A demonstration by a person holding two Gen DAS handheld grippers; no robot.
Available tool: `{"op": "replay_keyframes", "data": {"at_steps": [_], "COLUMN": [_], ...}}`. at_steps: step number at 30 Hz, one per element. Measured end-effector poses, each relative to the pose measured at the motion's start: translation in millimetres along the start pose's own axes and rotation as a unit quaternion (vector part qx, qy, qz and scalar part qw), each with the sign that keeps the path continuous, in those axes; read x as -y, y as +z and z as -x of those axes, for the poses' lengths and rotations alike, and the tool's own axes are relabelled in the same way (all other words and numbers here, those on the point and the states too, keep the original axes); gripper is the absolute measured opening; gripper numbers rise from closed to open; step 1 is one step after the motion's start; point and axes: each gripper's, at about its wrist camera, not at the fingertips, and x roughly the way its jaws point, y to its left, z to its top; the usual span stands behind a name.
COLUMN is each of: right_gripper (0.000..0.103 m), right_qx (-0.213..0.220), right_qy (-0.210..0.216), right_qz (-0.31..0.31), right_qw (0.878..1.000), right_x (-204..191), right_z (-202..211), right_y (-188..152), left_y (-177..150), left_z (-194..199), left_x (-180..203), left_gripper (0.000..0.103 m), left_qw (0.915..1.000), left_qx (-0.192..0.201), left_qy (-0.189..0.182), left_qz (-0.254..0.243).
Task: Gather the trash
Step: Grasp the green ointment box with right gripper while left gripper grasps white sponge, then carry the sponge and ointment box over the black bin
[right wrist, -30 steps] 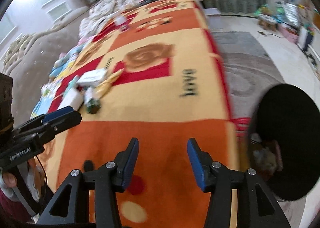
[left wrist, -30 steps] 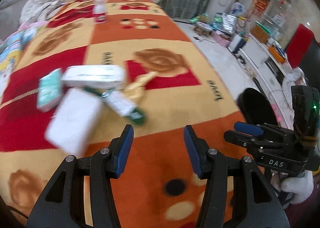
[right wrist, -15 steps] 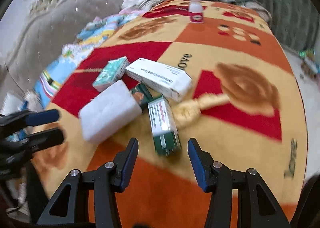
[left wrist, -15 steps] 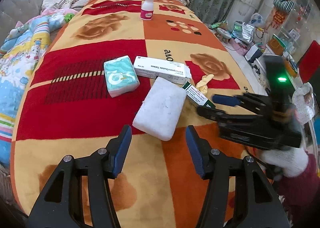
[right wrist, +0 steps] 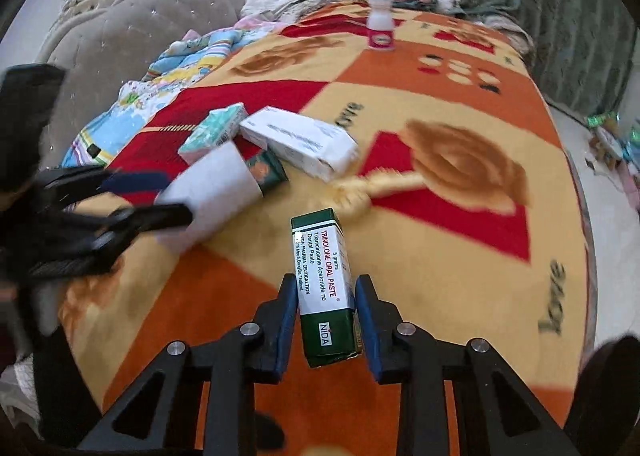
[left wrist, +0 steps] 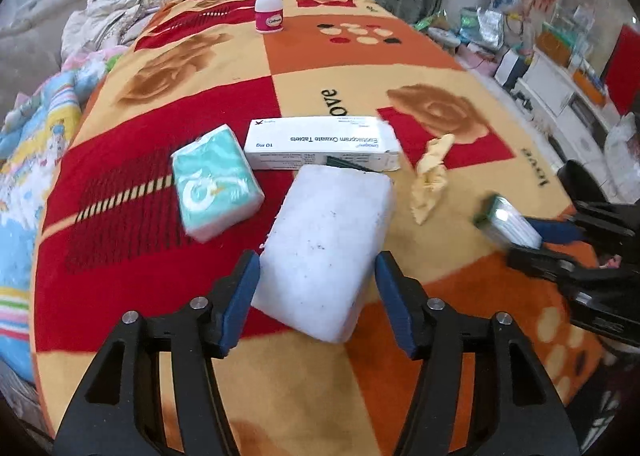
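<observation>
The right gripper [right wrist: 326, 316], its jaws just closed in, clamps the green oral paste box [right wrist: 325, 288], lifted clear of the white foam block [left wrist: 324, 248]. The left gripper [left wrist: 316, 296], jaws just widened, straddles that block without pressing. By my reading collection has barely begun: the tablet box [left wrist: 324, 141] behind the block, the tissue pack [left wrist: 216, 183] left of it and the crumpled yellow wrapper [left wrist: 430, 183] to its right all remain.

We see the foam block [left wrist: 326, 252] at the centre of the blanket [left wrist: 400, 51], tissue pack [left wrist: 216, 185] at ten o'clock, tablet box [left wrist: 320, 141] at twelve, bottle [left wrist: 269, 5] far beyond.

White foam block [left wrist: 326, 252] hides most of green box [right wrist: 267, 171]
</observation>
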Motion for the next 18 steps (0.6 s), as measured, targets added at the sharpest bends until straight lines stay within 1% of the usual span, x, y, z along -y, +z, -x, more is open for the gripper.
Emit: {"op": "replay_keyframes", "data": {"at_steps": [1,4,5,7,9,11,12,13,14,18], "right_gripper": [0.028,0.028,0.028,0.028,0.028,0.028,0.028,0.028,0.028,0.028], "right_qx": [-0.002,-0.005,-0.005,-0.003,0.001,0.004,0.006,0.007,0.009,0.014], "right_qy": [0.002,0.01,0.012,0.017,0.021,0.026,0.028,0.029,0.03,0.035], "right_qz": [-0.008,-0.026,-0.029,-0.036,-0.041,-0.042,-0.041,-0.041,-0.041,-0.047], "right_qw": [1.0,1.0,0.999,0.999,0.999,0.999,0.999,0.999,0.999,0.998], "right_x": [4,11,11,12,12,11,10,10,10,11], "right_z": [3,6,6,6,6,8,9,10,11,14], "right_y": [-6,-16,-17,-19,-19,-19,-19,-19,-19,-19], "left_y": [1,8,10,11,10,8,8,7,7,6], "left_z": [-2,-14,-21,-24,-18,-10,-5,-1,4,16], "left_x": [-1,-3,-6,-10,-18,-19,-19,-20,-20,-21], "left_gripper": [0.065,0.065,0.064,0.064,0.062,0.048,0.044,0.035,0.028,0.026], "left_qw": [1.0,0.9999,0.9996,0.9988,0.9962,0.9952,0.9954,0.9955,0.9954,0.994], "left_qx": [0.002,-0.01,-0.017,-0.017,-0.008,-0.002,0.002,0.006,0.01,0.023], "left_qy": [-0.001,-0.012,-0.016,-0.022,-0.049,-0.057,-0.053,-0.05,-0.051,-0.058], "left_qz": [0.001,0.007,0.018,0.04,0.072,0.079,0.079,0.08,0.08,0.089]}}
